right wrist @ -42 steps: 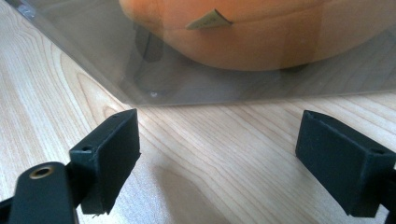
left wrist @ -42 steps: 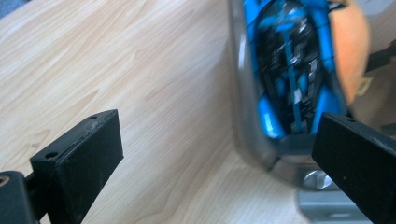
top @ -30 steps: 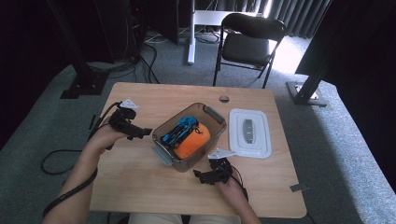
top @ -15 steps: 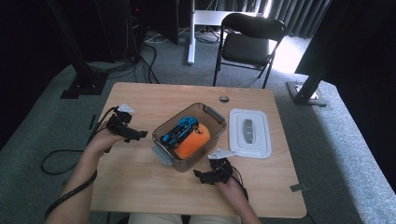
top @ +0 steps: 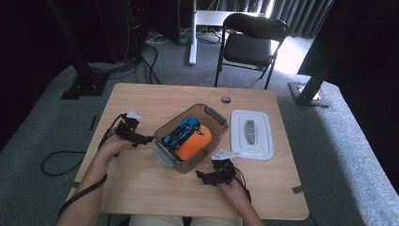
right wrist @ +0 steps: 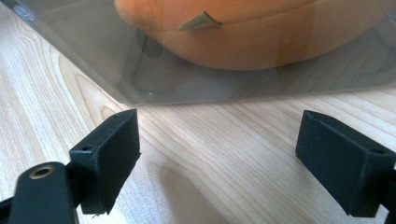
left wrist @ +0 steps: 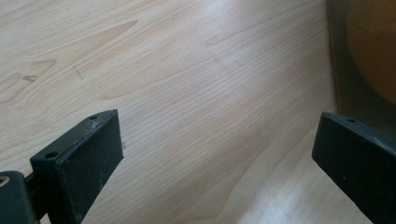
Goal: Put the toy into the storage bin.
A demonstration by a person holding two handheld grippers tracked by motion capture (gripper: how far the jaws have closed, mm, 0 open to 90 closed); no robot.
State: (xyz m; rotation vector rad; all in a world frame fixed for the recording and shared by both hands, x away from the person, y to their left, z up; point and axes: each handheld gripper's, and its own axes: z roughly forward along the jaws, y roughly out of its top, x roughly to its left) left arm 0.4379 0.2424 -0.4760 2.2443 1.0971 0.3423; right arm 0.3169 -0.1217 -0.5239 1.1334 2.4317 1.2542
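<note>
Orange ball point(top: 194, 141) & blue toy point(top: 179, 131) in smoky-clear bin point(top: 217, 116); white lid point(top: 252, 134); light wood table point(top: 160, 96).

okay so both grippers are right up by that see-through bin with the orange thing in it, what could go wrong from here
Three risks stand out:

1. Both the left gripper and the right gripper are open and empty beside the clear bin. A one-sided grab could tilt it, or slide it on the smooth table.

2. The orange item and blue item rise to about the rim, so they might spill, or block the white lid.

3. The bin's smooth wall may slip between the fingers.
</note>
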